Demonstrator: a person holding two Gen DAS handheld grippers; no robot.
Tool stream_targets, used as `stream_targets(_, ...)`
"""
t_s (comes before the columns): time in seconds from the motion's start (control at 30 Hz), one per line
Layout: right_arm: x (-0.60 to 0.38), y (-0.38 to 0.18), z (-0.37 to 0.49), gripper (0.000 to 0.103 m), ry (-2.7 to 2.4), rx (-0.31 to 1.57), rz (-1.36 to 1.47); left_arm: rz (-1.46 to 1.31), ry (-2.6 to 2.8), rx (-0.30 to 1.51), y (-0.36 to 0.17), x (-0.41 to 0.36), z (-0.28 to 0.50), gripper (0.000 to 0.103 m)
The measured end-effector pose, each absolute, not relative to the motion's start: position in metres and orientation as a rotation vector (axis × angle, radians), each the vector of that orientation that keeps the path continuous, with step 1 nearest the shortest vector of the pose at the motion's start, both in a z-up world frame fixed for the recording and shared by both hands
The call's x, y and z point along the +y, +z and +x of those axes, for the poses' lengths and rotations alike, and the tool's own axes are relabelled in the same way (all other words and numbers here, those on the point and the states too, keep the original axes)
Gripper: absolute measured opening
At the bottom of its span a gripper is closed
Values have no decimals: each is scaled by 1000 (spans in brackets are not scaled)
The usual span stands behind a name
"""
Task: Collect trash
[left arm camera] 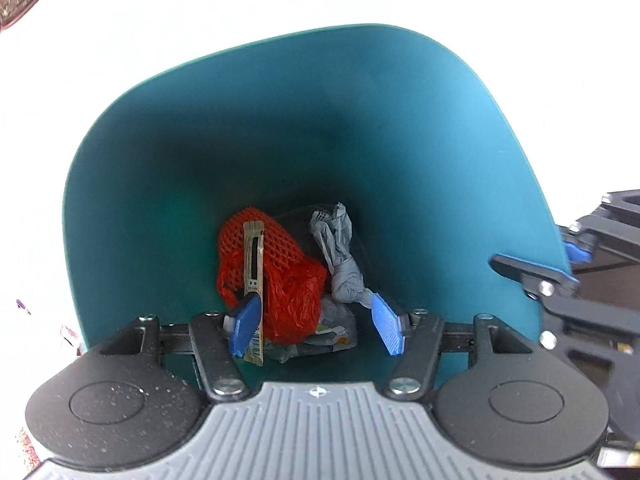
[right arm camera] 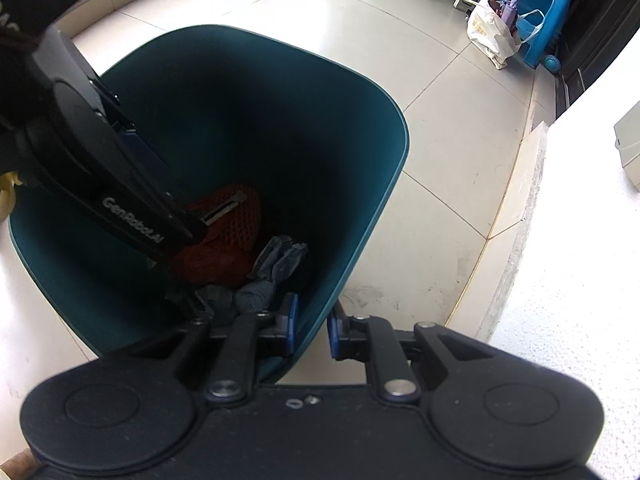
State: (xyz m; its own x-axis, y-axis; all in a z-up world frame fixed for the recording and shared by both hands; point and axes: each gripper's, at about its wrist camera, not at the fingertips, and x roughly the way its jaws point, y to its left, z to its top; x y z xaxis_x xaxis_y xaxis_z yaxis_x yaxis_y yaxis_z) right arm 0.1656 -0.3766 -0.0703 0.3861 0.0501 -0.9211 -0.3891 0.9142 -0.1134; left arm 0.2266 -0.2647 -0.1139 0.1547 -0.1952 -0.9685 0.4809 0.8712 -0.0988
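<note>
The tall teal plastic bin [left arm camera: 420, 128] stands upright on pale floor tiles [right arm camera: 440, 128], mouth up. The right gripper [right arm camera: 312, 330] pinches its near-right rim, 1 finger inside, 1 outside. The left gripper [left arm camera: 316, 326], marked "GenRobot.AI", hangs inside with jaws wide and holding nothing. At the bottom lie a red mesh net bag [left arm camera: 280, 248], a twisted grey paper wad [left arm camera: 340, 256] and a narrow beige sachet [left arm camera: 253, 256], long axis running near to far.

Floor: we see pale glossy tiles [right arm camera: 432, 128] with thin grout lines.
Far corner: blue plastic stool [right arm camera: 532, 12], white bag [right arm camera: 490, 32] just beside it.
</note>
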Motion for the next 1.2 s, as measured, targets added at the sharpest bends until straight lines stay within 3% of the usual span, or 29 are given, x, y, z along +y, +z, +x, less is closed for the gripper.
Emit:
stream_targets(0.6,-372,-71,168,14,271,1153,-345,204,-445,1102,-33,-205,193,64)
stream_targets(0.67,-371,-71,168,14,270,1154,-349,193,-415,1071,-25,-195,189,72)
stream_targets(0.77,-371,-72,168,14,266,1155,-362,158,-387,1037,-13,-178,184,72)
stream_targets(1.03,-369,-73,167,14,264,1161,-373,59,-254,1018,-6,-99,197,72)
stream_targets(1.2,-365,-74,168,14,266,1162,-397,7,-218,1052,-30,-43,213,72)
